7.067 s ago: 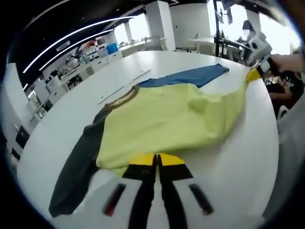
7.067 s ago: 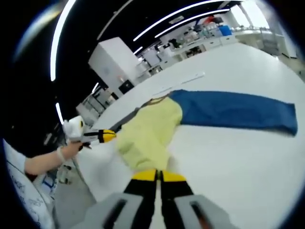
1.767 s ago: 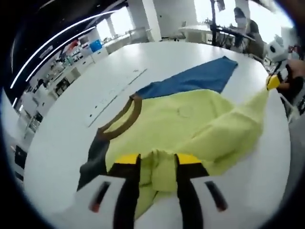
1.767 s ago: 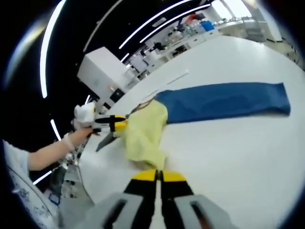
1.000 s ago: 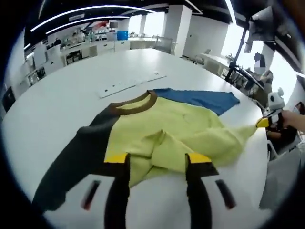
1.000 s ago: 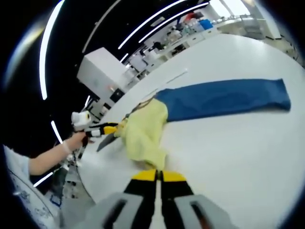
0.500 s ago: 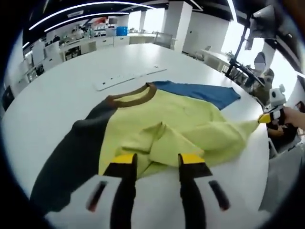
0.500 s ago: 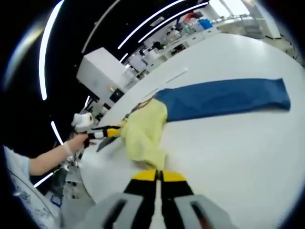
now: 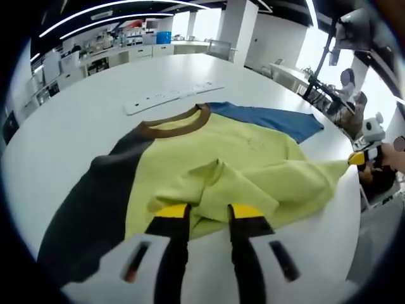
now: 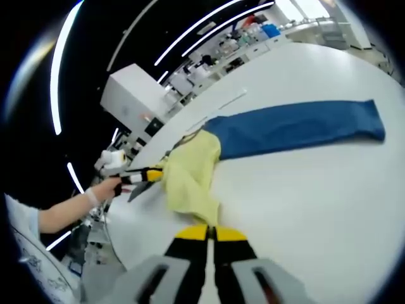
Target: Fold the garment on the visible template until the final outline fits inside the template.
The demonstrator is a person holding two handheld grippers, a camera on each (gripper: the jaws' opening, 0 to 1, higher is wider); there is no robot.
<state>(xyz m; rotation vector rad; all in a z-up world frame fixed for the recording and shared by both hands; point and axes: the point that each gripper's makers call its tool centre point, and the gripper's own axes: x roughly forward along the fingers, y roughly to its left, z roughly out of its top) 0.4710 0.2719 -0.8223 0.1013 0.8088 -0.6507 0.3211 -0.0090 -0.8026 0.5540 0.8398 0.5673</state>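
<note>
- On the white table [image 9: 76, 120], a soft, creased garment [image 9: 221, 164] is spread: a pale yellow body, a brown ribbed collar [image 9: 177, 123], a dark grey sleeve [image 9: 88, 215] and a blue sleeve [image 9: 278, 121].
- Its collar is pointed away from the left gripper [image 9: 209, 218]; in the right gripper view the blue sleeve [image 10: 297, 132] is stretched long and flat across the table [image 10: 316, 209].
- The left gripper's yellow-tipped jaws are seen slightly apart around a raised fold of yellow cloth at the hem; whether the cloth is pinched cannot be told.
- The right gripper [image 10: 210, 235] is closed on the yellow corner of the garment [image 10: 193, 177].
- A pale strip [image 9: 171, 96], its detail too small to read, lies beyond the collar.
</note>
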